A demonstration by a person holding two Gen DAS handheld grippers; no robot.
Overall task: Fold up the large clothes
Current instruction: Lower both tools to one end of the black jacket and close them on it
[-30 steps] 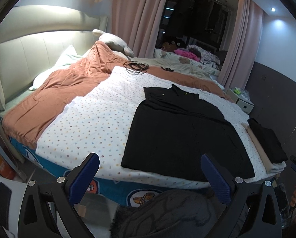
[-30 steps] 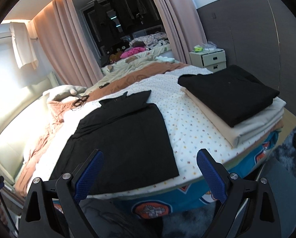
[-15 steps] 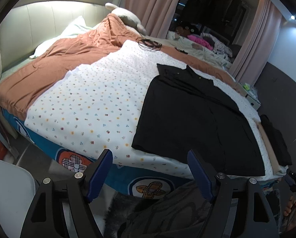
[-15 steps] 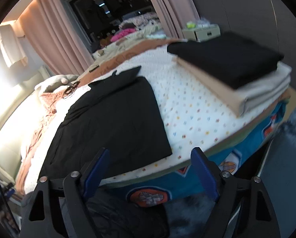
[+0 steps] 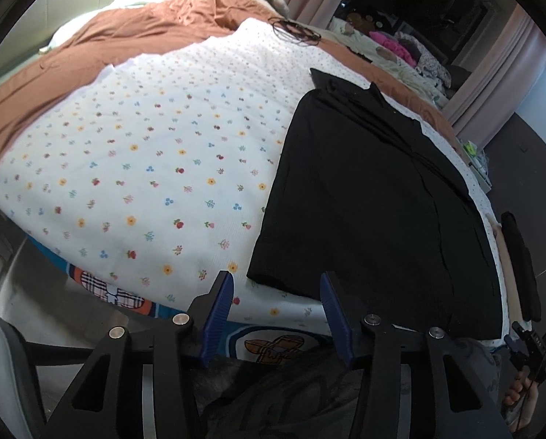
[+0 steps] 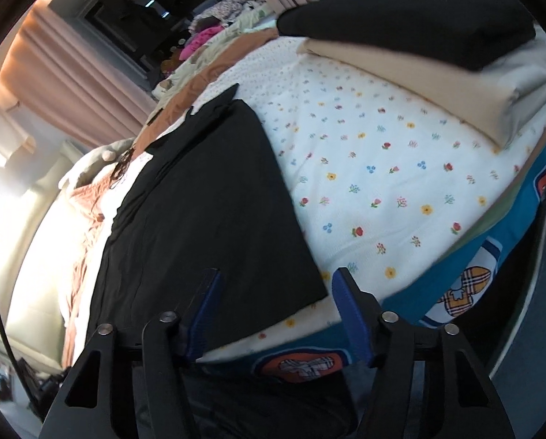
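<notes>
Large black collared shirt (image 5: 368,190) lies spread flat on the white flower-print bedsheet (image 5: 145,153) of the bed, hem toward the near edge, collar at the far end; the same shirt (image 6: 207,212) shows in the right wrist view. Left tongs (image 5: 276,292), black arms with blue pads, hang just off the near bed edge, framing the shirt's near left hem corner; jaws apart and closing, nothing pressed between the pads, no contact with the cloth visible. Right tongs (image 6: 275,292) of the same build sit at the near right hem corner; jaws apart and closing, the corner lies in the gap in this view, pads not pressing it. Rust-orange blanket (image 5: 101,36) bunched along the far left side of the bed, a tangle of thin black cable (image 5: 295,31) on the sheet beyond the collar. Stack of folded clothes, black piece (image 6: 412,18) on top of a beige one (image 6: 437,84), rests on the right corner of the bed, well apart from the shirt. Blue bed skirt with plaid cartoon patches (image 6: 467,292) under the sheet edge. Pink curtains (image 6: 71,84) at the back. A hand on the other tongs' grip (image 5: 522,391) shows at the lower right of the left view.
</notes>
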